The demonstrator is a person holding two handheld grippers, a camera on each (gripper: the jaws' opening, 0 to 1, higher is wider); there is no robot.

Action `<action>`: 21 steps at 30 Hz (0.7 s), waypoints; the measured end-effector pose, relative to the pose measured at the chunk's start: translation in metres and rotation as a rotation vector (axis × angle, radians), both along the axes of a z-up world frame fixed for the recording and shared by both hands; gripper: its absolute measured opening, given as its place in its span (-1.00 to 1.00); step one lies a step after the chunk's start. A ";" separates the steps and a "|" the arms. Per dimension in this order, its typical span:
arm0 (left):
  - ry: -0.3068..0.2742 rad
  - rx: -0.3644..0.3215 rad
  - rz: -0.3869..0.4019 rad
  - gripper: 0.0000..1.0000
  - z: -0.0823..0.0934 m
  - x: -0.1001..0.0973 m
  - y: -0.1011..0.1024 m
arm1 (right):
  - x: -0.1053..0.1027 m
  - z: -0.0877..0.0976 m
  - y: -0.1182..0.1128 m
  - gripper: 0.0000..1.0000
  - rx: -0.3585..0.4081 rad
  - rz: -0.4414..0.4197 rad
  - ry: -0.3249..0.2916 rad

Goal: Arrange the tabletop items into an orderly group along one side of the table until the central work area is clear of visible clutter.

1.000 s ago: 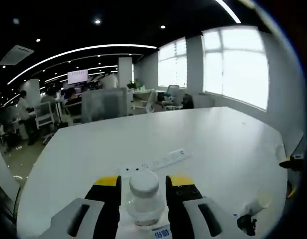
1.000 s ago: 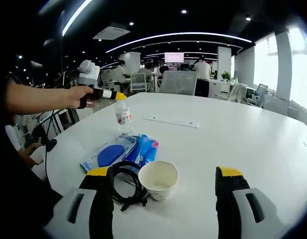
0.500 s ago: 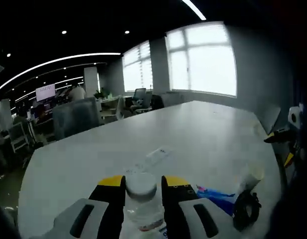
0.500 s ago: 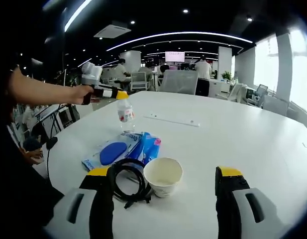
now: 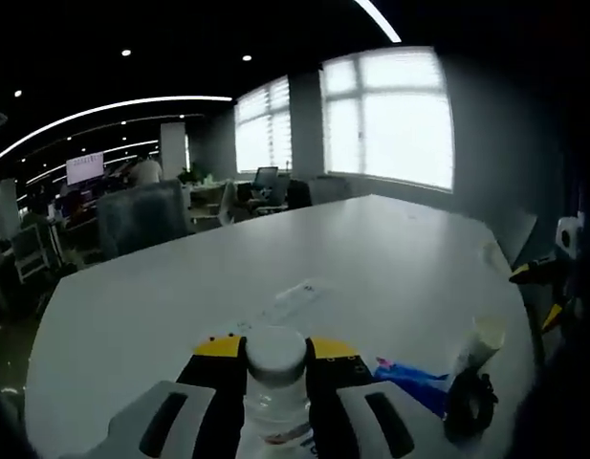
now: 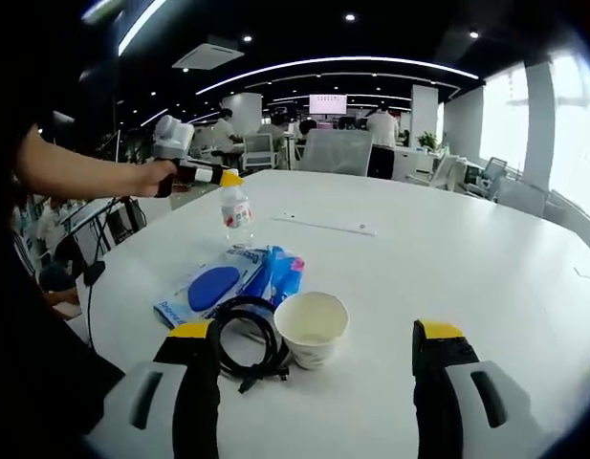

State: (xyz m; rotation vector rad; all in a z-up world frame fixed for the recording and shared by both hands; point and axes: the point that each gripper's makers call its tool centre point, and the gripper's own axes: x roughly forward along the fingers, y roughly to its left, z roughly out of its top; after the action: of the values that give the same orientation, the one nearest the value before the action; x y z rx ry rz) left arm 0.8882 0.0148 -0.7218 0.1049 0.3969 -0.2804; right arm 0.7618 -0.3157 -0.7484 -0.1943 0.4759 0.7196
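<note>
A clear water bottle (image 5: 275,387) with a white cap stands between my left gripper's (image 5: 275,352) yellow-tipped jaws, which press on both its sides. In the right gripper view the same bottle (image 6: 236,212) is upright at the table's left side, with the left gripper (image 6: 214,176) shut on its top and a hand holding that gripper. My right gripper (image 6: 315,332) is open and wide. Between and just beyond its jaws sit a paper cup (image 6: 312,328) and a coiled black cable (image 6: 245,344). A blue packet (image 6: 229,284) lies behind them.
A white power strip (image 6: 328,225) lies flat further across the white round table (image 6: 467,268), seen too as a power strip (image 5: 295,298) ahead of the bottle. The cup (image 5: 478,339), cable (image 5: 469,406) and packet (image 5: 414,376) sit to the right. Office chairs and desks ring the table.
The left jaws have closed in on the bottle. The left gripper's camera has swung toward the windows. The right gripper has barely moved.
</note>
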 end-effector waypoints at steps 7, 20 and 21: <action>0.034 -0.007 0.093 -0.59 -0.001 0.001 0.010 | 0.002 0.002 0.001 0.57 0.010 -0.004 -0.006; 0.057 0.051 0.185 -0.59 0.006 0.000 0.015 | 0.004 -0.002 0.004 0.56 0.021 0.013 0.004; 0.060 0.048 0.192 -0.59 0.004 0.000 0.017 | 0.004 -0.003 0.003 0.56 0.021 0.013 0.004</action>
State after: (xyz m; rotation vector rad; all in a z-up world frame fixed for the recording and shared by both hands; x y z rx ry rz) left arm 0.8879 0.0318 -0.7174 0.1048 0.4697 -0.0847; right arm 0.7659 -0.3123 -0.7510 -0.1766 0.4710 0.7374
